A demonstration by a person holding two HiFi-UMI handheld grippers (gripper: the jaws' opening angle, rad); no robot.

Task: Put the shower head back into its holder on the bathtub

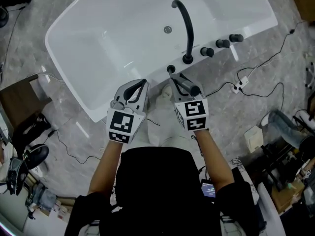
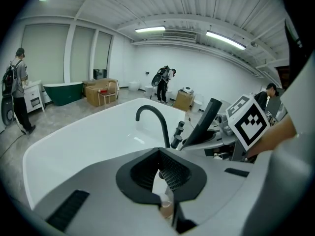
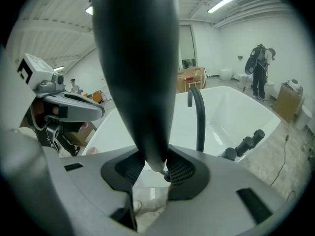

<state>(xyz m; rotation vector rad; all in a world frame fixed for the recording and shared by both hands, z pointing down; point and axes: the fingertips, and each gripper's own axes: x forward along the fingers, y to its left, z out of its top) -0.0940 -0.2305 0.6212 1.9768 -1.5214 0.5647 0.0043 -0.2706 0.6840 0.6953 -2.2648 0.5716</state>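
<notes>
Approach step: right gripper [image 1: 183,84] clamps the black shower head [image 1: 188,86] just near the holder [image 1: 171,69] on the bathtub [image 1: 152,76] near rim, left gripper [image 1: 138,89] closed on nothing to its left; next, I judge, its handle end must line up with that socket.

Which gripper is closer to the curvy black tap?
Right. The right gripper, holding the shower head, is just below the tap in the head view; the left gripper sits farther off, lower left.

Cardboard boxes [image 2: 102,92] stand near a green tub [image 2: 63,92]
</notes>
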